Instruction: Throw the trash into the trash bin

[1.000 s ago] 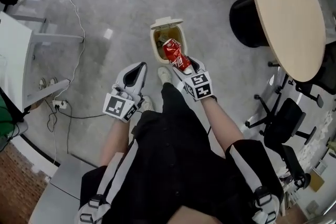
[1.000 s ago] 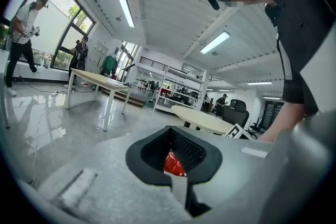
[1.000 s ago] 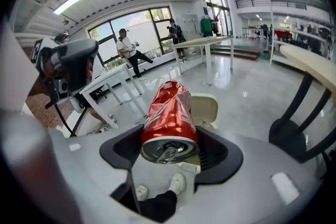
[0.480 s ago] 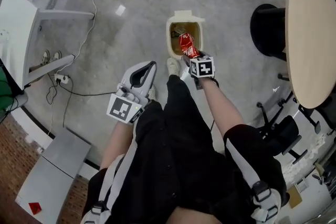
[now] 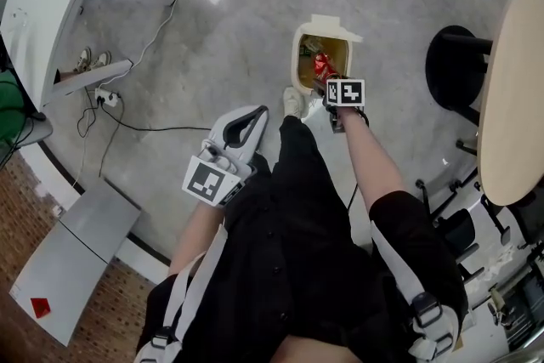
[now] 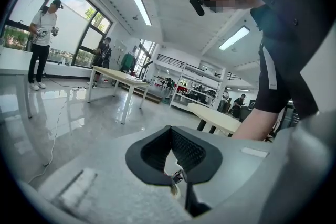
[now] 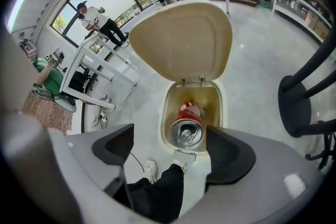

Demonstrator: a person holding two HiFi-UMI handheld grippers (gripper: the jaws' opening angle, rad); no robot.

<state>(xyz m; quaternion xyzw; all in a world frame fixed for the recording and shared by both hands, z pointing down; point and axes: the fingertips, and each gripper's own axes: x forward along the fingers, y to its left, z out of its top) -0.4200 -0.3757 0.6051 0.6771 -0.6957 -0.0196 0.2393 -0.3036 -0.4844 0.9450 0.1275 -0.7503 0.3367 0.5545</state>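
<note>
A cream pedal trash bin (image 5: 299, 55) stands on the floor with its lid (image 7: 181, 39) up. A red soda can (image 5: 321, 64) is in its mouth, top end showing (image 7: 186, 131) over the bin's rim (image 7: 167, 113). My right gripper (image 5: 328, 86) points steeply down just above the bin. Its jaws are opening and stand wide (image 7: 168, 147); the can lies beyond them, close to the right pad, and neither pad presses on it. A shoe (image 5: 293, 102) rests at the bin's pedal (image 7: 185, 155). My left gripper (image 5: 257, 113) hangs by the left leg, shut and empty (image 6: 177, 178).
A round beige table (image 5: 514, 98) and a black round base (image 5: 455, 68) stand right of the bin. An office chair (image 5: 450, 225) is lower right. A white table (image 5: 34, 13) and a floor cable (image 5: 144, 127) lie to the left. Other people stand far off.
My right gripper has sunk toward the bin with the can, then its jaws spread and let the can go into the bin's mouth. The left gripper has barely shifted.
</note>
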